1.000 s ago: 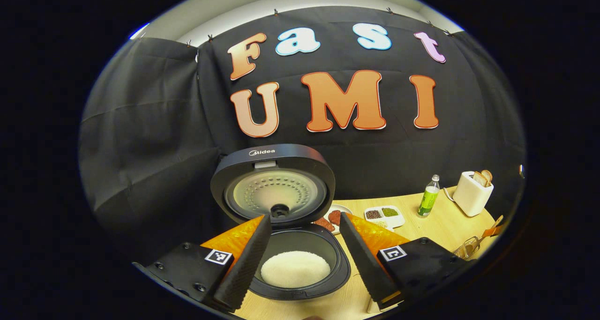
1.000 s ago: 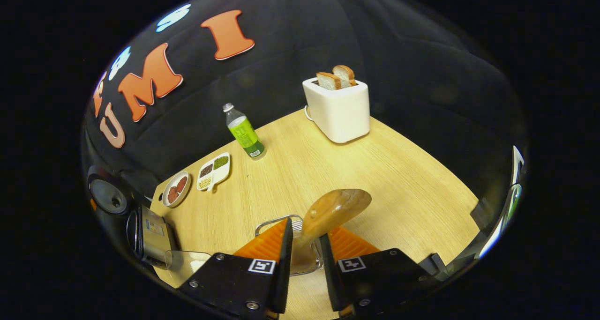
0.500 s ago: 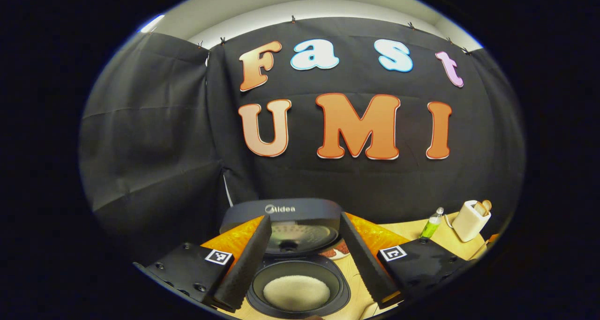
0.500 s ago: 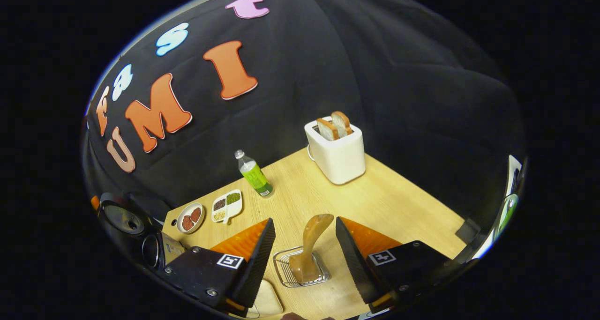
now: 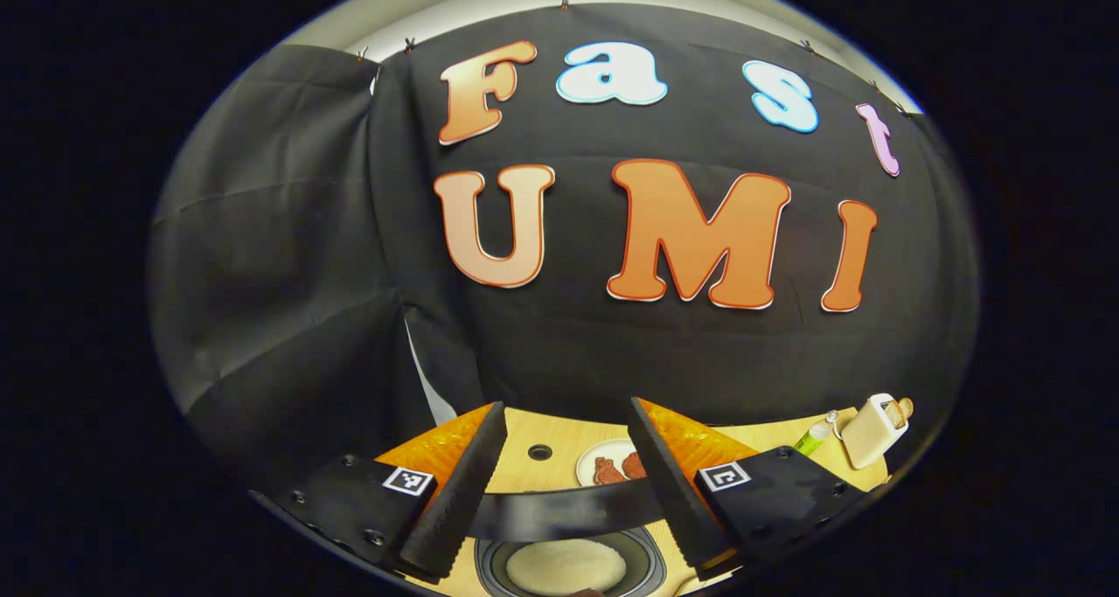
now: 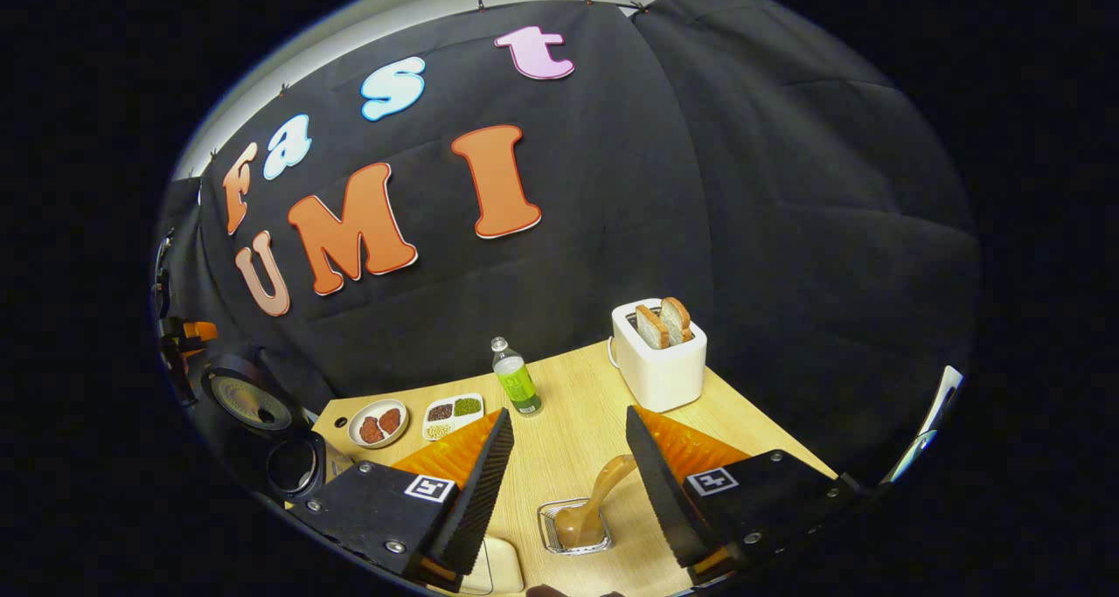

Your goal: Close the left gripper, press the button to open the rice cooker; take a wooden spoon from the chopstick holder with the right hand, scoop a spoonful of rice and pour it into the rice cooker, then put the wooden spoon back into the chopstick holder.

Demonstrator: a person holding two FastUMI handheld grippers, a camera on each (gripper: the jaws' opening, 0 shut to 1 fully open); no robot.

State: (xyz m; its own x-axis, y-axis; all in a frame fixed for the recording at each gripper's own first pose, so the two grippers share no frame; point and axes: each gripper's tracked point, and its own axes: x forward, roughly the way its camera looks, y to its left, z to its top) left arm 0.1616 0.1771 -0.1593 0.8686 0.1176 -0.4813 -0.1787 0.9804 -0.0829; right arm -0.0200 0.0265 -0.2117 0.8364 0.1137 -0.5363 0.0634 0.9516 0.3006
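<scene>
In the left gripper view my left gripper (image 5: 566, 406) is open and empty, high above the rice cooker. The cooker's raised lid (image 5: 559, 510) crosses between my fingers as a dark blurred band, and white rice lies in the pot (image 5: 566, 566) below it. My right gripper (image 6: 569, 413) is open and empty in the right gripper view. Beneath it the wooden spoon (image 6: 603, 492) stands bowl-down and leaning in the wire chopstick holder (image 6: 551, 536), apart from both fingers. Far left there, the rice cooker (image 6: 262, 405) stands with its lid up.
On the wooden table (image 6: 577, 431) stand a white toaster (image 6: 660, 361) holding bread, a green bottle (image 6: 516, 385), a divided tray (image 6: 455, 413) and a plate of red pieces (image 6: 378, 422). A pale container (image 6: 494, 566) lies by my right gripper's left finger.
My right gripper has opened off the spoon, which now rests in the holder, and drawn back and up. My left gripper, open throughout, has risen above the cooker.
</scene>
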